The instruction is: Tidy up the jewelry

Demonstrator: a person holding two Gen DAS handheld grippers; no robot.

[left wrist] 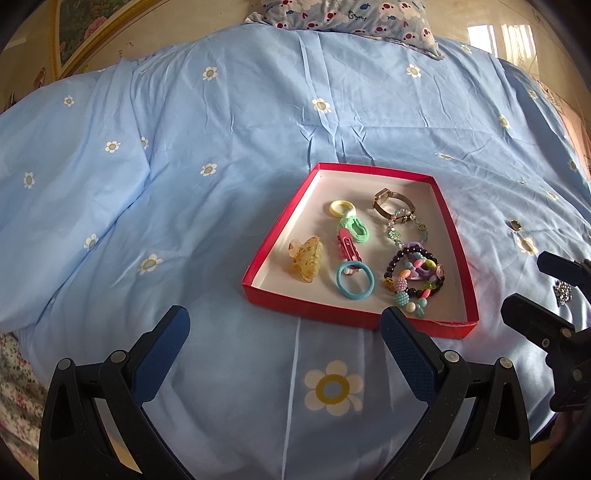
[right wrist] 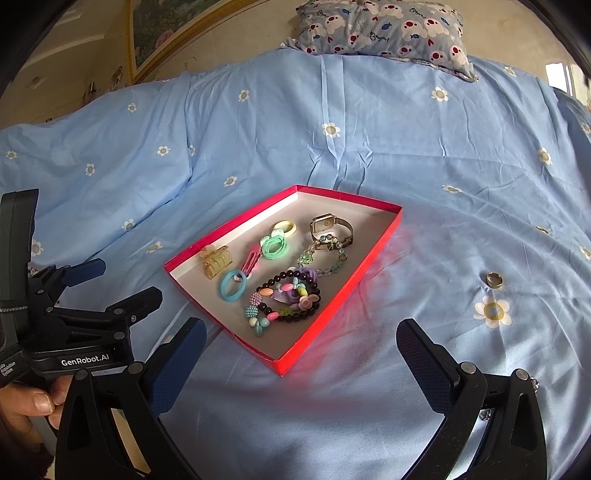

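"GenRobot.AI" on left gripper (right wrist: pixel 122 280) body; pillow (right wrist: pixel 384 29) script unreadable.

Probably a home bedroom, flowered blue quilt (left wrist: pixel 229 122), patterned pillow (right wrist: pixel 384 29)

Both wrist views look forward, low over the flower-printed blue bed (left wrist: pixel 229 122), toward the patterned pillow (right wrist: pixel 384 26); they share the shallow red cardboard tray (left wrist: pixel 275 225), left view nearer and straighter, right view from its right.
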